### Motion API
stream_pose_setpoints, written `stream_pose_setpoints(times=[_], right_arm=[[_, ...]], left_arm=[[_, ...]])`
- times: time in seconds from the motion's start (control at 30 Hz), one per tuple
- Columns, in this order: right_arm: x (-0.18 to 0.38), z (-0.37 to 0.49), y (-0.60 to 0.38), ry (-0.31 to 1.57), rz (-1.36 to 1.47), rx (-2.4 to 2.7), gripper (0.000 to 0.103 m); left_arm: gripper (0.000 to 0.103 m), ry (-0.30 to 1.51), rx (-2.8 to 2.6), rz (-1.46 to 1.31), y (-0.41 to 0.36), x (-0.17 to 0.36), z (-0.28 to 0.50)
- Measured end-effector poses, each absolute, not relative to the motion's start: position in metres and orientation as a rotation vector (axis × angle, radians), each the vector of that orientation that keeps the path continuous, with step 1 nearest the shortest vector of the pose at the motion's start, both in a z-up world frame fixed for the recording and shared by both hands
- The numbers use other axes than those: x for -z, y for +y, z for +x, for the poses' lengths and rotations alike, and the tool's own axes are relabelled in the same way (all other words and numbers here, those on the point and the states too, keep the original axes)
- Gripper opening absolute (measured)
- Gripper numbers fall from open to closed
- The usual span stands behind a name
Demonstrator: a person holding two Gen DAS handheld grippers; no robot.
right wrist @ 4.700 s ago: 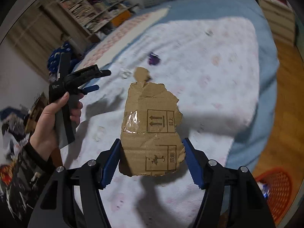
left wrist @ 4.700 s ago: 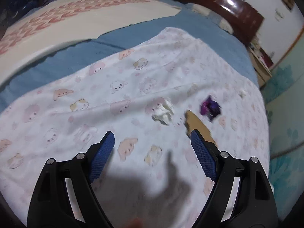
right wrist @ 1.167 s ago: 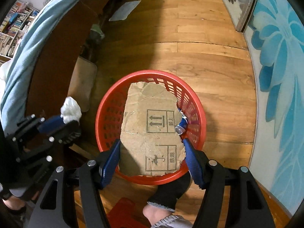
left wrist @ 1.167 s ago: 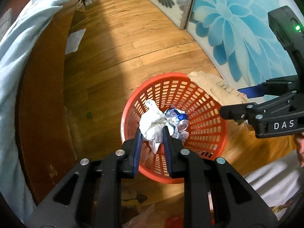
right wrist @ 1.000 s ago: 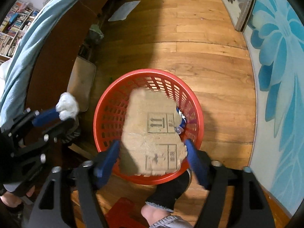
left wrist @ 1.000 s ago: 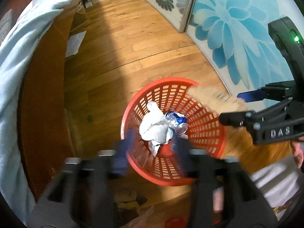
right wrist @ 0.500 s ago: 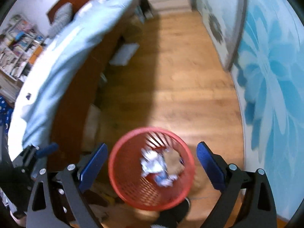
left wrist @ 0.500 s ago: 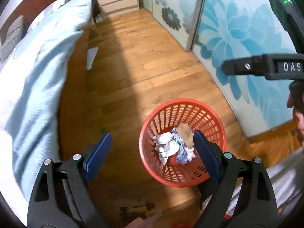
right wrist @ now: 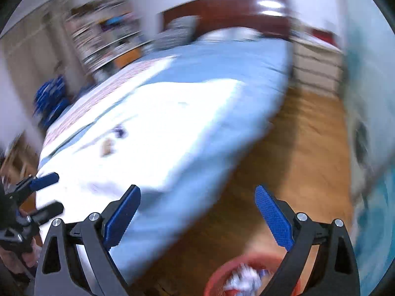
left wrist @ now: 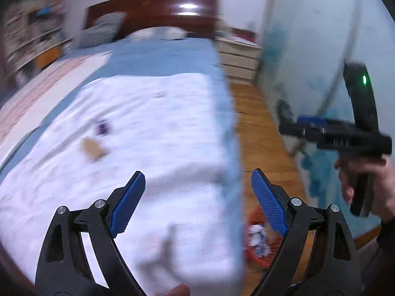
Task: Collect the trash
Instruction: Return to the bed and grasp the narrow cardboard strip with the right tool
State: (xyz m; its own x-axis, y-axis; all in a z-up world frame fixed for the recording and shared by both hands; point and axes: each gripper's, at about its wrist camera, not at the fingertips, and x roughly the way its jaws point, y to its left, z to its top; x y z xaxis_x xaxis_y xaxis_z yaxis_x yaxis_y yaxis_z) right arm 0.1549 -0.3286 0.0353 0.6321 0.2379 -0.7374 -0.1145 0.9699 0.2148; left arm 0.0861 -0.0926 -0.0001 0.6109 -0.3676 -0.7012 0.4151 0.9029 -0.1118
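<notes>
My left gripper (left wrist: 197,194) is open and empty above the near corner of the bed. My right gripper (right wrist: 197,209) is open and empty above the bed edge and floor; it also shows in the left wrist view (left wrist: 311,120). A small brown cardboard scrap (left wrist: 91,149) and a purple wrapper (left wrist: 102,128) lie on the white patterned sheet (left wrist: 158,123); both show blurred in the right wrist view, the scrap (right wrist: 108,146) and the wrapper (right wrist: 120,131). The red basket (left wrist: 256,259) with trash in it stands on the floor below the bed corner, also in the right wrist view (right wrist: 219,278).
A dark wooden headboard (left wrist: 153,9) and pillows are at the far end of the bed. A pale drawer unit (left wrist: 239,59) stands by the wooden floor (left wrist: 256,123). A blue flowered wardrobe door (left wrist: 308,49) is on the right. Shelves (right wrist: 106,37) stand to the left.
Both grippers let go of their trash into the red basket, opened wide, and swung up from the basket toward the bed. Both views are blurred by motion.
</notes>
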Motion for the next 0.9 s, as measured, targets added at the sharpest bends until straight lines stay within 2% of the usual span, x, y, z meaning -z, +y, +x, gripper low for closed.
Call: stream_pose_setpoints(times=[0.13,0.3,0.37,0.53,0.63,0.7,0.83,0.9], right_arm=[[-0.045,0.241,-0.215,0.921,0.069,-0.435,0.092],[-0.011,0.320,-0.088,1.042,-0.066,-0.549,0.090],[0.014,0.336,-0.054,1.104,-0.132,-0.534,0.083],[0.067,0.364,-0.019,1.221,-0.118,-0.468,0.080],[0.093,0.365,-0.009,1.268,-0.122,-0.441,0.069],[0.100,0.364,-0.006,1.263,-0.152,-0.426,0.068],[0.098,0.363,-0.010,1.262,-0.136,-0.418,0.056],[0.097,0.361,-0.012,1.265,-0.127,-0.421,0.054]], left_arm=[[0.087,0.825,0.263,-0.024,0.000,0.003,0.090],[0.087,0.922,0.143,-0.185,0.076,0.022,0.095],[0.087,0.923,0.130,-0.214,0.087,0.022,0.100],[0.087,0.916,0.141,-0.201,0.090,0.022,0.104],[0.087,0.932,0.150,-0.211,0.095,0.024,0.107],[0.087,0.934,0.147,-0.212,0.097,0.025,0.109],[0.087,0.939,0.146,-0.213,0.095,0.025,0.108],[0.087,0.943,0.150,-0.210,0.091,0.026,0.107]])
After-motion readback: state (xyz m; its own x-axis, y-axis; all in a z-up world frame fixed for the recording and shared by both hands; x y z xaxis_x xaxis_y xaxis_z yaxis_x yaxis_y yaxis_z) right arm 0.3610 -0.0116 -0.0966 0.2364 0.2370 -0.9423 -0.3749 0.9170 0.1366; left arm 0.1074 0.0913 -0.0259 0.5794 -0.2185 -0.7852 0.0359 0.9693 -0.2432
